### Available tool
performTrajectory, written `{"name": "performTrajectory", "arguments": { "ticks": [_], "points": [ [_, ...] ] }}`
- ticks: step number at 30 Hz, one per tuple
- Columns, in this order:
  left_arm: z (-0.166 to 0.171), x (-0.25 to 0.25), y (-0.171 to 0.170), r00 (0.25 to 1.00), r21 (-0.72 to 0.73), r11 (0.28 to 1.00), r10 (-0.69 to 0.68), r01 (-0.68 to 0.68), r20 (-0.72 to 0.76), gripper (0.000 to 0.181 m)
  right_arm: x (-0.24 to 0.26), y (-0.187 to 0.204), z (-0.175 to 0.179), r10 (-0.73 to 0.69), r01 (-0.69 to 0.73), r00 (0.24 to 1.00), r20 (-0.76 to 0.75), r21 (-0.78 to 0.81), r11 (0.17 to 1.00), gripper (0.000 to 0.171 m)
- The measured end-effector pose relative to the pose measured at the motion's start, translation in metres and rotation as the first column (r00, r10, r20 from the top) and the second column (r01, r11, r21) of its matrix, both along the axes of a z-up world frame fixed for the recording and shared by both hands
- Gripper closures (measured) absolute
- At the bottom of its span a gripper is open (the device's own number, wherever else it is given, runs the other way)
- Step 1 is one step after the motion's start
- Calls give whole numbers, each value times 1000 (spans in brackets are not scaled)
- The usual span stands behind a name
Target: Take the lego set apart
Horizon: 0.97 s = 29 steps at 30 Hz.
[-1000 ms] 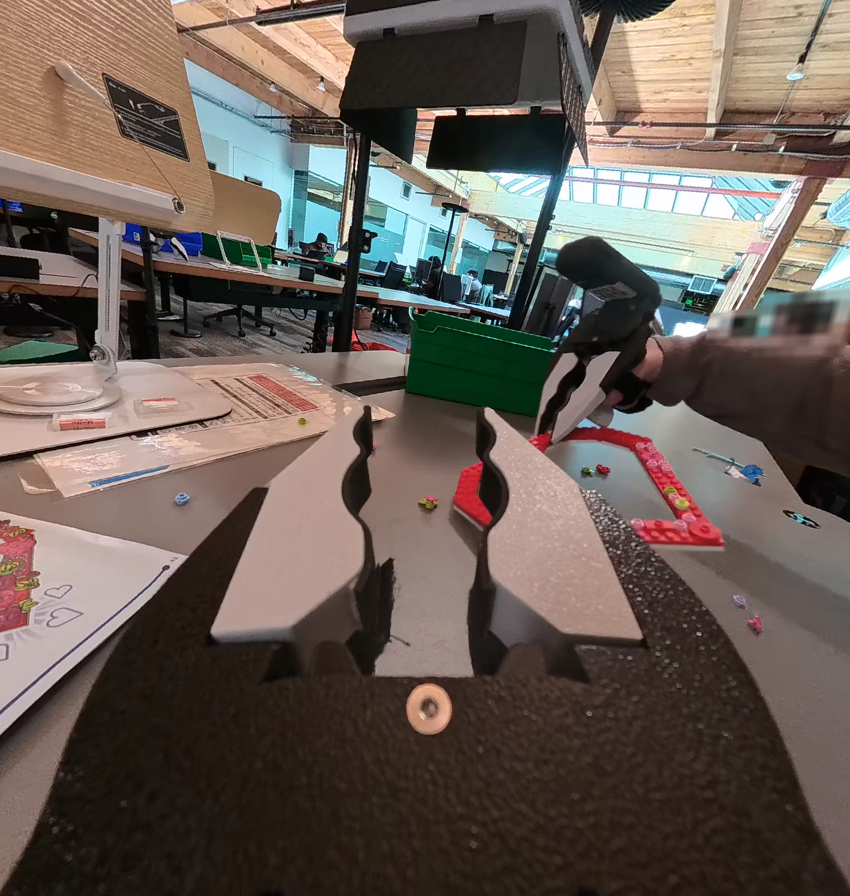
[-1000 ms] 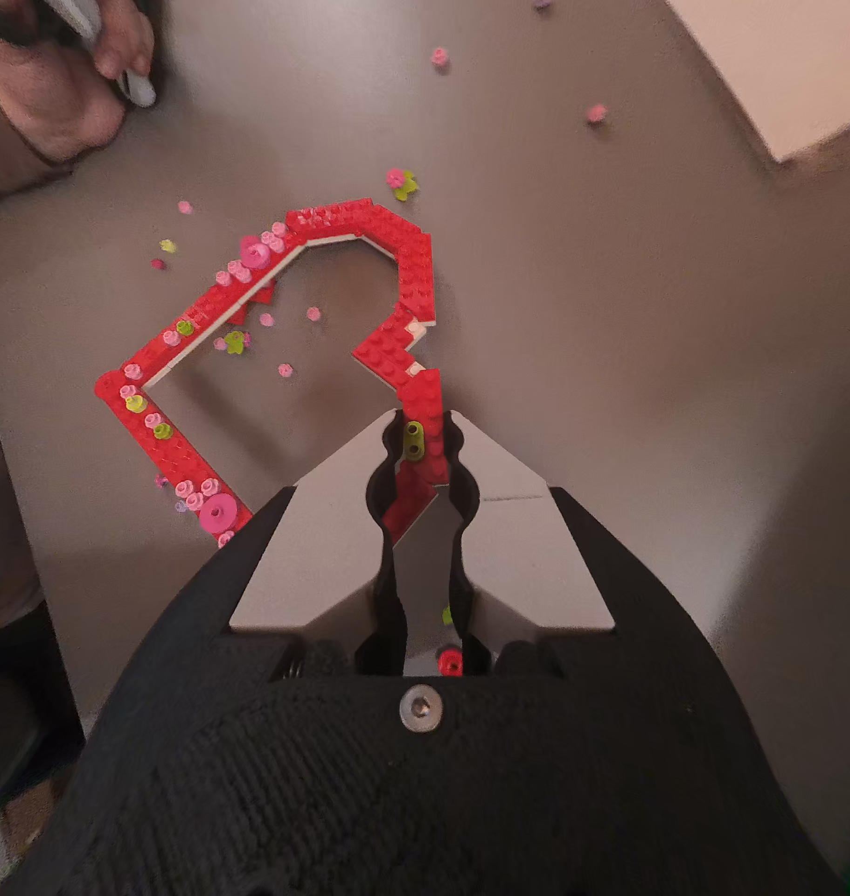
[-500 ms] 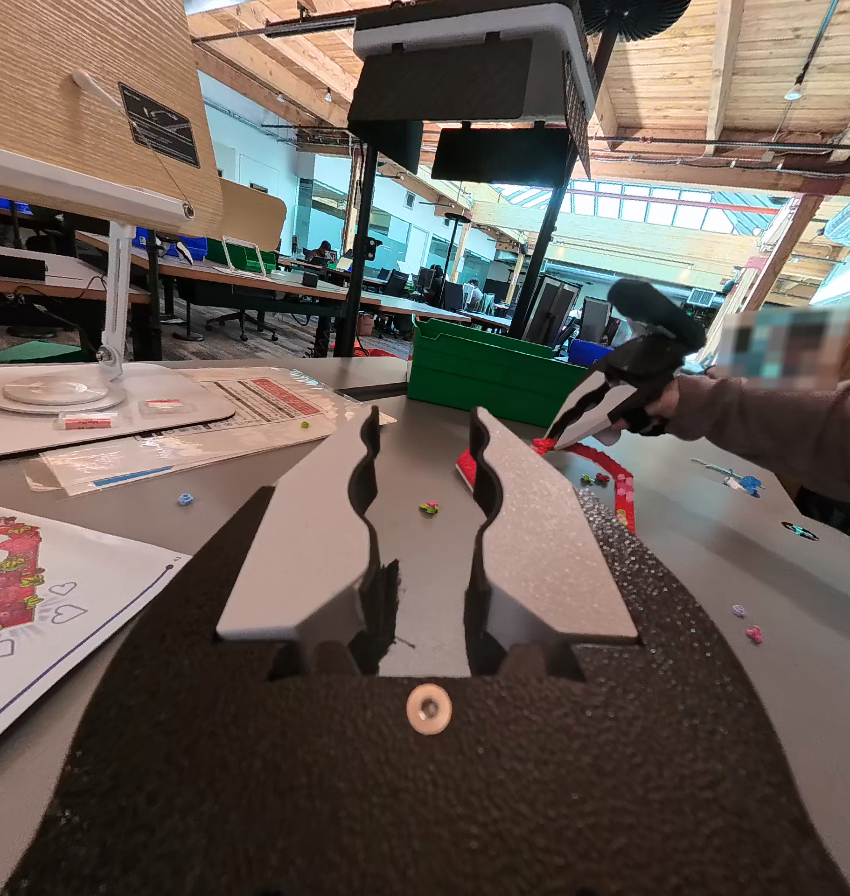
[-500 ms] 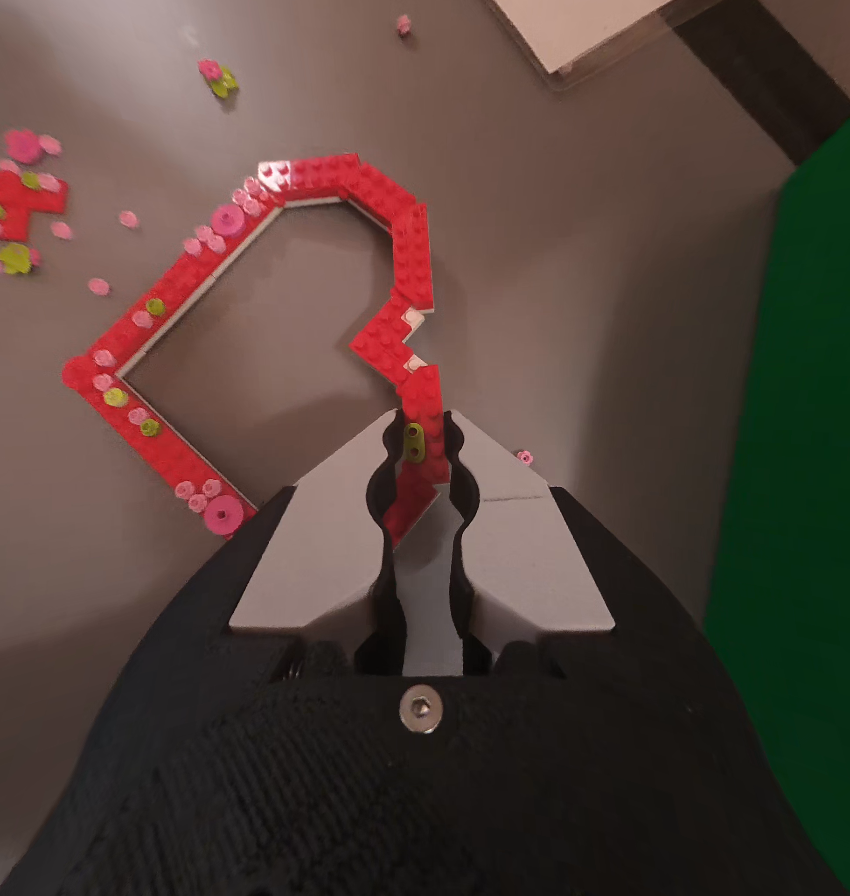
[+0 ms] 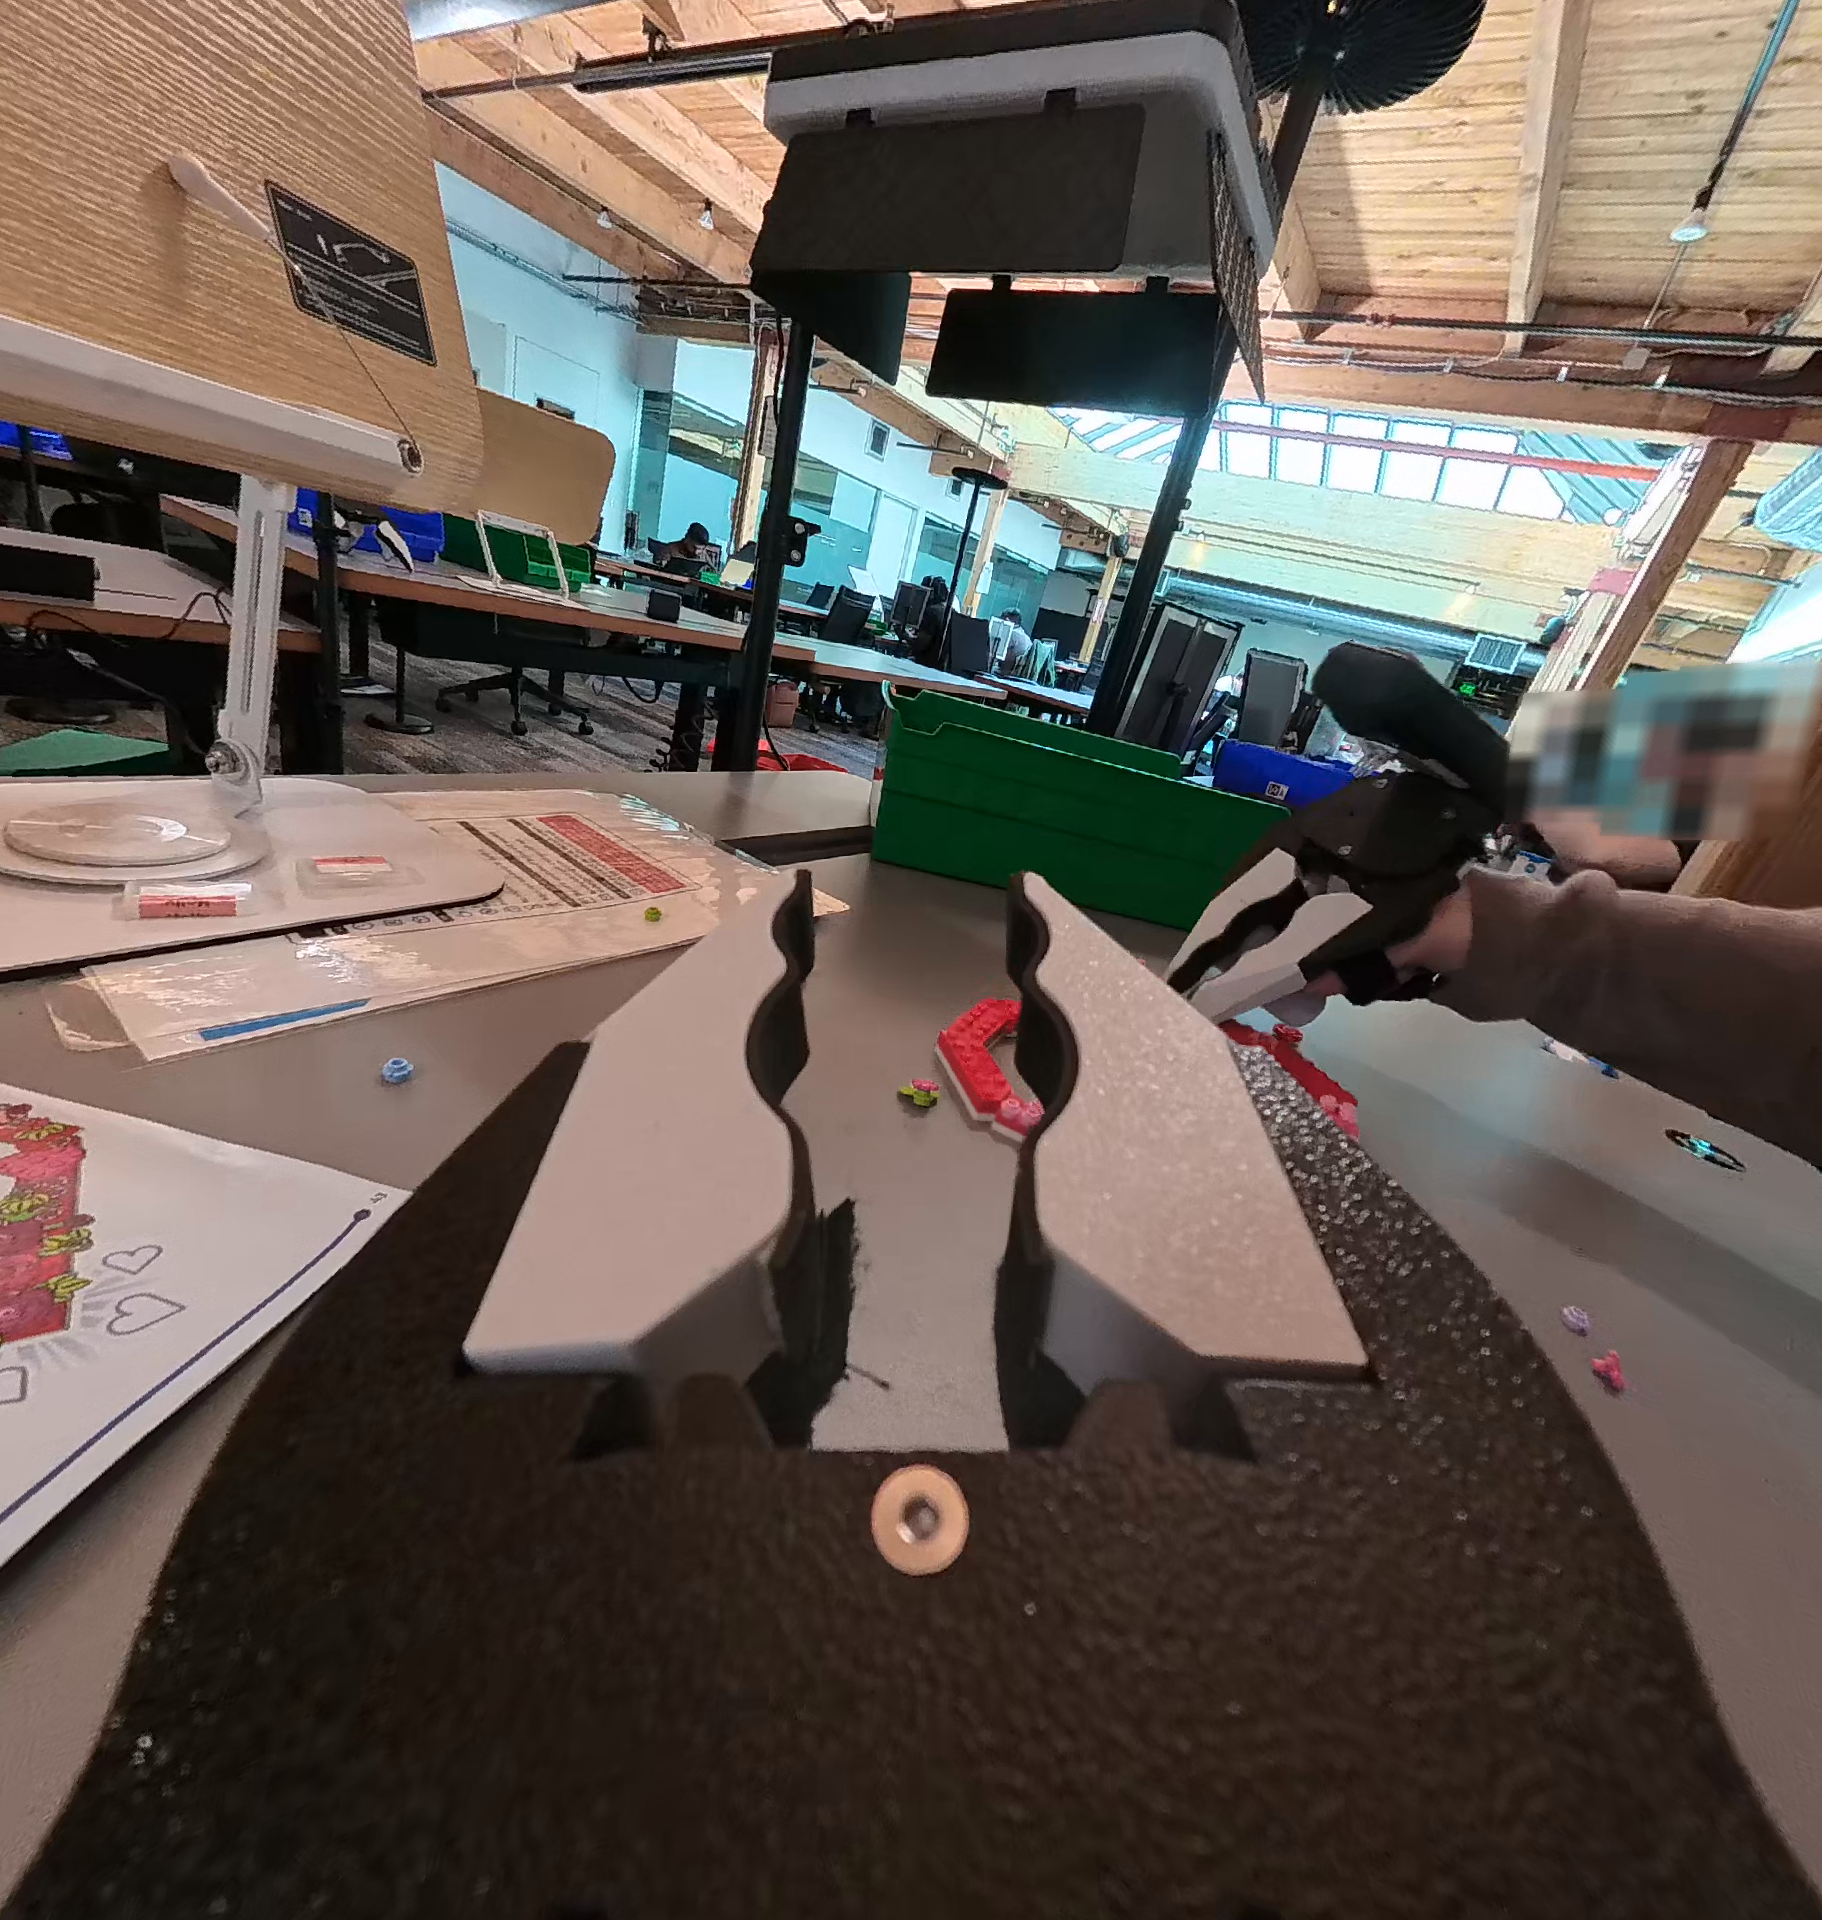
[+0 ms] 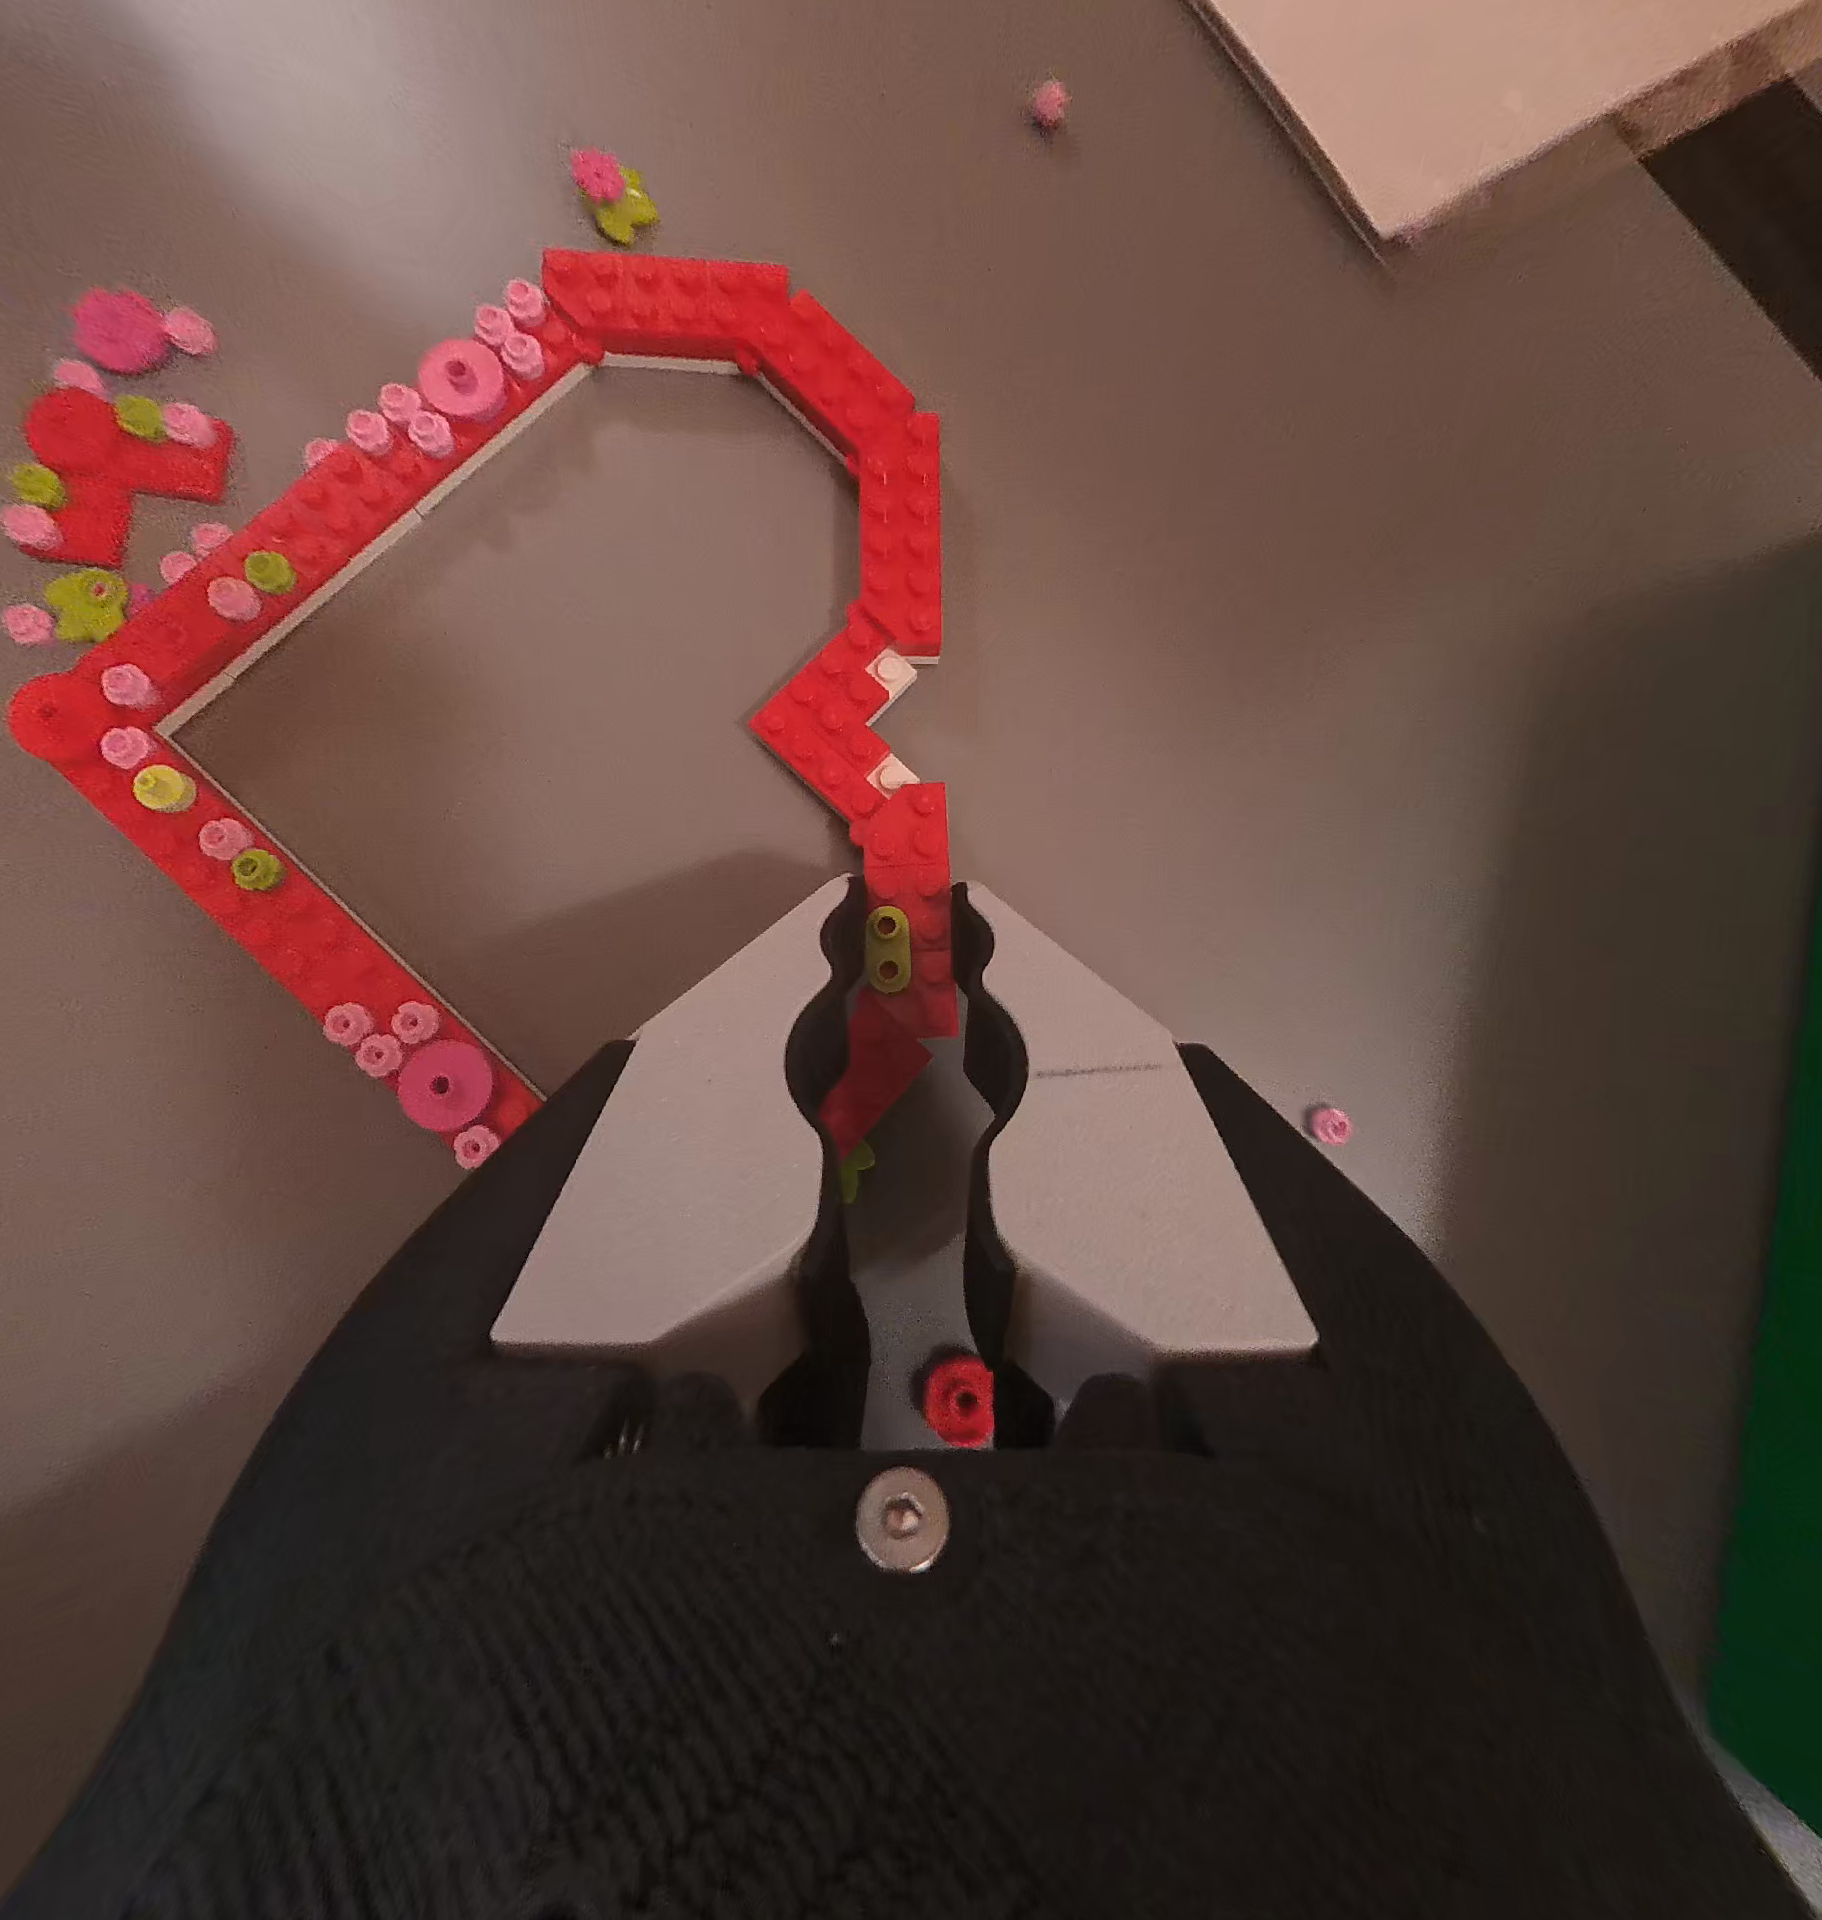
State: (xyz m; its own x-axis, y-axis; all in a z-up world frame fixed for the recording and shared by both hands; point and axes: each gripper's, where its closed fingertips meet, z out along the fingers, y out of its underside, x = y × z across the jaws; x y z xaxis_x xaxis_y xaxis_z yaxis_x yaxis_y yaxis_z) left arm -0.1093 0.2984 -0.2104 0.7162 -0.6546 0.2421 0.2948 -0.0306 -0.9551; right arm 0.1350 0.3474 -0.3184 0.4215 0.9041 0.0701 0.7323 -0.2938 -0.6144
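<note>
Red plates of the heart frame (image 6: 891,540) sit pinched between the fingers of your right gripper (image 6: 905,914), which clenches one lobe end beside a lime stud plate (image 6: 889,945); compared with a second ago, the frame has swung round on the grey table (image 6: 1302,623), so the loose cluster of red and pink pieces (image 6: 107,457) now shows at the left and the green bin (image 5: 1042,821) edges in at the right; the frame is still whole, so I judge nothing has come off it in this second. Your left gripper (image 5: 912,914) has stayed released and empty, hovering near the frame's far curve (image 5: 974,1055); bringing it in to brace that side looks like the next need.
</note>
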Motion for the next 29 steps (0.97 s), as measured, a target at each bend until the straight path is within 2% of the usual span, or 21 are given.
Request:
{"name": "performTrajectory", "arguments": {
  "ticks": [1, 13, 18, 24, 27, 29],
  "points": [
    [0, 0, 0, 1000, 0, 1000, 0, 0, 0, 147, -4, -2, 0, 4, -4, 1000, 4, 3, 1000, 156],
    [1, -1, -1, 1000, 4, 1000, 0, 0, 6, 147, -44, -26, 0, 63, -63, 998, 17, 6, 998, 156],
    [2, -2, 0, 1000, 5, 1000, 3, -3, 13, 147, -21, -14, -1, 16, -16, 999, 46, 11, 1000, 156],
    [0, 2, -1, 1000, 6, 1000, 2, -2, -16, 147, 18, 11, 3, -116, 112, 991, 71, 52, 992, 155],
    [0, 2, -1, 999, 14, 1000, 11, -11, -31, 147, 9, 20, 22, -139, 135, 990, 11, 163, 977, 143],
    [1, 1, -1, 1000, 16, 1000, 16, -15, -24, 147, -20, 15, 34, -101, 111, 993, -68, 158, 981, 142]
  ]
}}
